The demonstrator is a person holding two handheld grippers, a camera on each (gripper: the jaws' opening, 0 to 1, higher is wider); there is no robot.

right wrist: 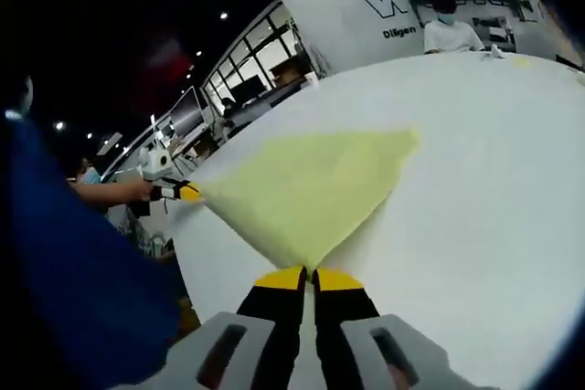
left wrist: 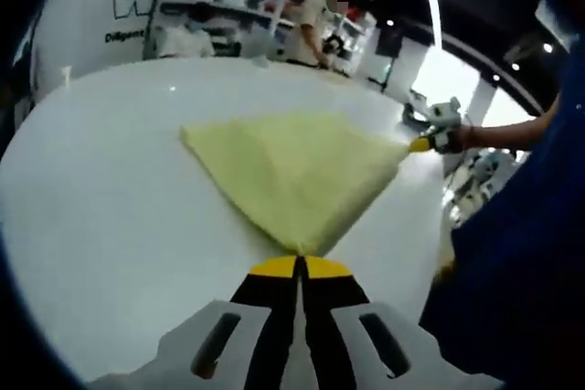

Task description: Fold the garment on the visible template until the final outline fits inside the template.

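Left gripper view: our left gripper (left wrist: 299, 262) is clenched on one corner of the pale yellow cloth garment (left wrist: 297, 171), which is spread taut over the white table (left wrist: 110, 216); the right gripper (left wrist: 422, 143) pinches the far corner. Right gripper view: its jaws are clamped on that corner, likely stretching the edge flat for a fold. We can't make out any template.

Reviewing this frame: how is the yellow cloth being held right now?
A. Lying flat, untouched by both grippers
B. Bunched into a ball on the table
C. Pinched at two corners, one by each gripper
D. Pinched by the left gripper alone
C: the left gripper and the right gripper are each shut on a corner of the yellow cloth, stretching it over the white table.
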